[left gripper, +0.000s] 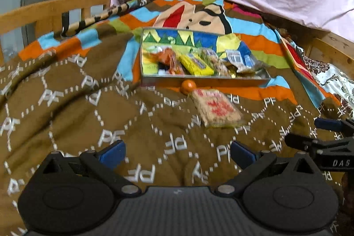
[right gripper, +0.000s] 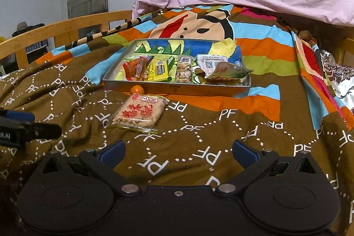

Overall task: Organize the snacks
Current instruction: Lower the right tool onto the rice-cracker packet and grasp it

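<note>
Here, both tools hover low over a brown blanket (right gripper: 199,143) spread on a bed, and neither holds anything. The left tool (left gripper: 178,153) has its blue-tipped fingers spread wide apart; the right tool (right gripper: 178,152) stands just as wide. A metal tray (right gripper: 177,86) rests further up the bed on a striped cartoon blanket (right gripper: 254,45), with several snack packets inside it, among them a yellow packet (right gripper: 160,70) and an orange one (right gripper: 137,68). Outside the tray, a clear packet with red lettering (right gripper: 139,113) lies flat on the brown blanket, just beside a small orange fruit (right gripper: 137,90) that touches the tray's near wall.
</note>
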